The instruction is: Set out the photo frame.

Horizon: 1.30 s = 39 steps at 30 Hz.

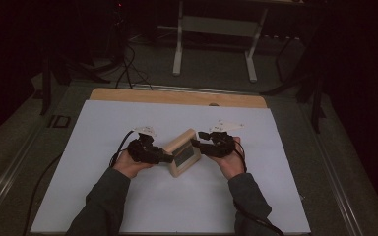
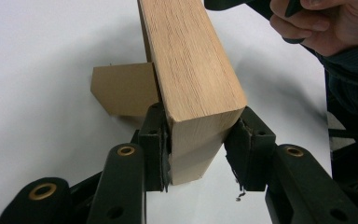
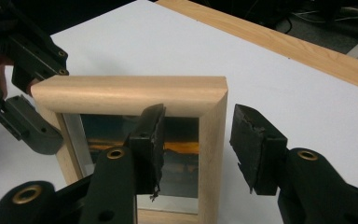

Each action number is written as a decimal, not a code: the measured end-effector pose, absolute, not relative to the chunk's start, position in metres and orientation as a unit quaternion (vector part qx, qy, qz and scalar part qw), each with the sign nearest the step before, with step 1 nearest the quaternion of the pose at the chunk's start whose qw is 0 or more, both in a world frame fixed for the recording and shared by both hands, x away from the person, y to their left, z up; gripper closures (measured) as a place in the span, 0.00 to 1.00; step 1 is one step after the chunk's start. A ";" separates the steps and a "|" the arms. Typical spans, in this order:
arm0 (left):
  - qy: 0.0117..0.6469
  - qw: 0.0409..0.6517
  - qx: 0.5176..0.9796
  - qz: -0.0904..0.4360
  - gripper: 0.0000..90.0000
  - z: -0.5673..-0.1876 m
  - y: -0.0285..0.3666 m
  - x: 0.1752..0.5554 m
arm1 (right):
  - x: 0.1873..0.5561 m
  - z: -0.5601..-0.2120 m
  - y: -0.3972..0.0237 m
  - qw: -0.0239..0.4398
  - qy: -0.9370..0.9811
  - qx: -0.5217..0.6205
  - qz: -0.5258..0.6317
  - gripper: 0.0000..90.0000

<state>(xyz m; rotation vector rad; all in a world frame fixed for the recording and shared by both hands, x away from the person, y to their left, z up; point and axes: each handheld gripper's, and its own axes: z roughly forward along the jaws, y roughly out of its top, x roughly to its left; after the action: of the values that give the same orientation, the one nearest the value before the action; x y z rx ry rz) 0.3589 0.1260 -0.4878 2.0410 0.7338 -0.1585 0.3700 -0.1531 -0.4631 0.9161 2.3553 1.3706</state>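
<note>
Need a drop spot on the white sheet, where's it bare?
Bare: white sheet left of the left gripper, right of the right gripper, and the strip toward the wooden table edge. Crowded: centre, both grippers around the light wooden picture frame, forearms below.

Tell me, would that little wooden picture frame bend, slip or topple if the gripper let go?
The light wooden picture frame looks thick and solid, so probably stiff. Its glazed front could crack if dropped. It stands upright on a small brown back stand, so it may tip easily. The left gripper clamps smooth wood, which might slip.
</note>
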 end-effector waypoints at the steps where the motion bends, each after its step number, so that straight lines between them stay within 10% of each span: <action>1: 0.296 0.465 0.832 -0.065 0.69 -0.488 0.126 0.359 | 0.370 -0.464 -0.154 0.131 0.812 0.316 0.472 0.59; 39: 0.397 0.462 0.783 0.127 0.53 -0.487 0.111 0.306 | 0.382 -0.468 -0.156 0.080 0.827 0.287 0.477 0.36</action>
<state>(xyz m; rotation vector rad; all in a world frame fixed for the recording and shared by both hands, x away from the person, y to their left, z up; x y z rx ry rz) 0.3059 0.1107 -0.4868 1.9251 0.9756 0.3126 0.3817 -0.1561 -0.4677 0.8567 2.4730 1.4260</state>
